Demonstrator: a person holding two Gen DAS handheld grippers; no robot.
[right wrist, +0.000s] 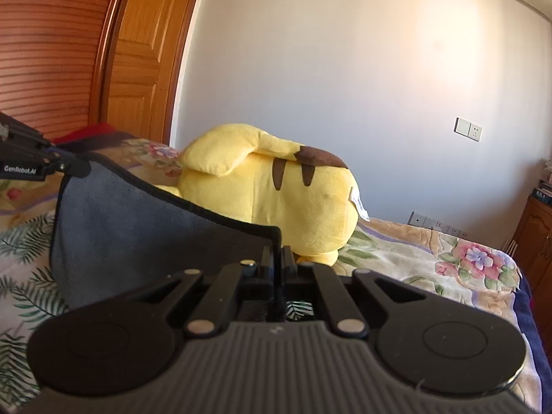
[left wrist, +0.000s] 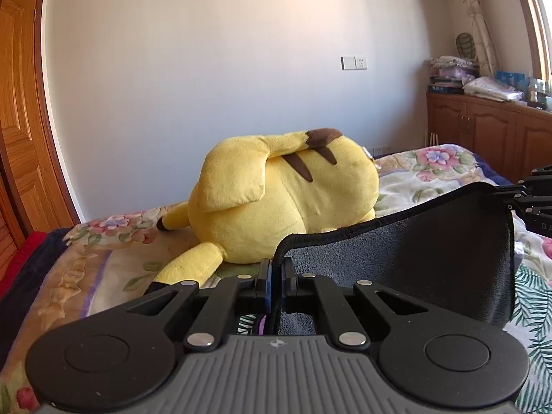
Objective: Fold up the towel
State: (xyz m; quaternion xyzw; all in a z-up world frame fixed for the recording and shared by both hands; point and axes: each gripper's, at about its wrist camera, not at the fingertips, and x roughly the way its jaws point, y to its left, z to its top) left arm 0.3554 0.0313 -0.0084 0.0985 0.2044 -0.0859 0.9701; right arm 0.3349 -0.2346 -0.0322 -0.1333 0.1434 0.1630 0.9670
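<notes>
A dark grey towel with a black hem hangs in the air over the bed, stretched between my two grippers. My left gripper is shut on the towel's left top corner. It also shows at the left edge of the right wrist view. My right gripper is shut on the towel's right top corner. It also shows at the right edge of the left wrist view. The towel's lower part hangs down below both views.
A big yellow plush toy lies on the bed just beyond the towel; it also shows in the right wrist view. A wooden door stands at the left, a wooden cabinet with stacked things at the right.
</notes>
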